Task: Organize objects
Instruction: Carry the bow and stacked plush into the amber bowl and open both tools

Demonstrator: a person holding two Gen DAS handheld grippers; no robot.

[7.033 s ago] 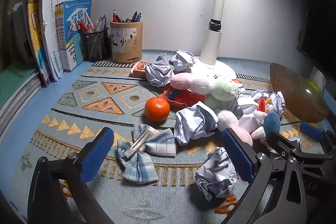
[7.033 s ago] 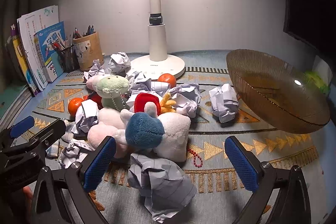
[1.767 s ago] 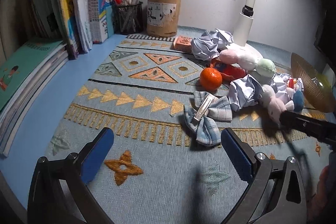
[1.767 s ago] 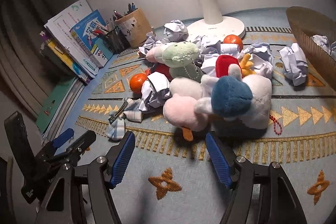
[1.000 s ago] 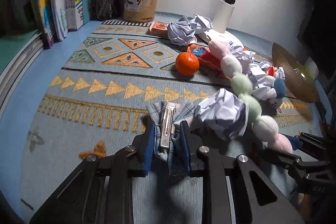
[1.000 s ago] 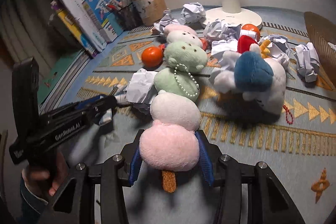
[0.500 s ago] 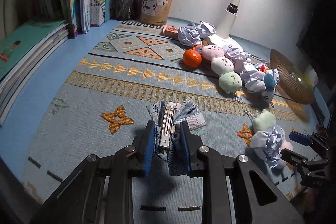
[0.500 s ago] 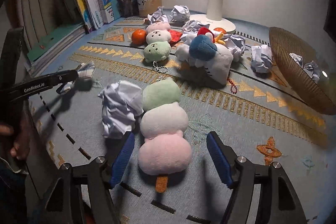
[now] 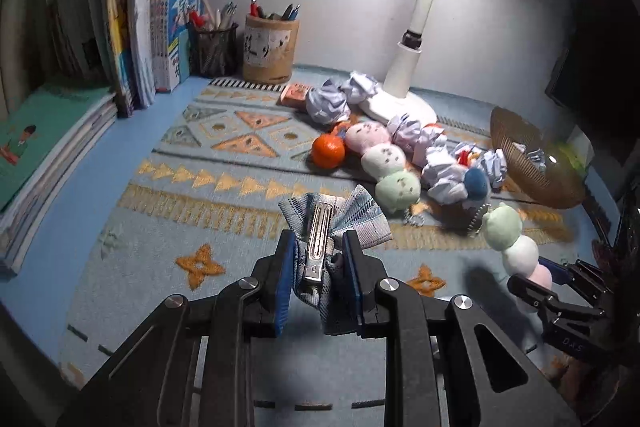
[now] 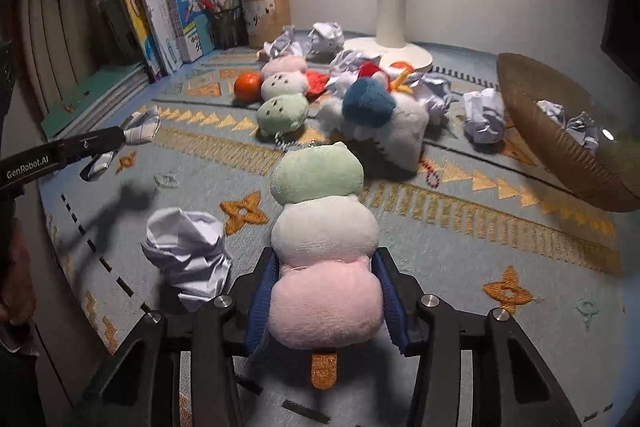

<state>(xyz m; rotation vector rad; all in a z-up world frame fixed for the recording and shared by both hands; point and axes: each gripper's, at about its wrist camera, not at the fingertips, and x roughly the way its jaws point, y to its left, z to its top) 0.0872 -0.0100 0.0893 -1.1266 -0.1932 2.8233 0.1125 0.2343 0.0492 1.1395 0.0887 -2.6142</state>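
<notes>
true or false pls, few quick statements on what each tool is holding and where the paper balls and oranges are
1. The left tool is shut on the plaid bow clip. True.
2. The right tool is open, holding nothing. False: it is shut on the dango plush, at its pink end.
3. The brown bowl holds crumpled paper. True.
4. An orange sits inside the bowl. False: it lies on the mat beside a second dango plush.
5. A paper ball lies left of the held plush. True.
</notes>
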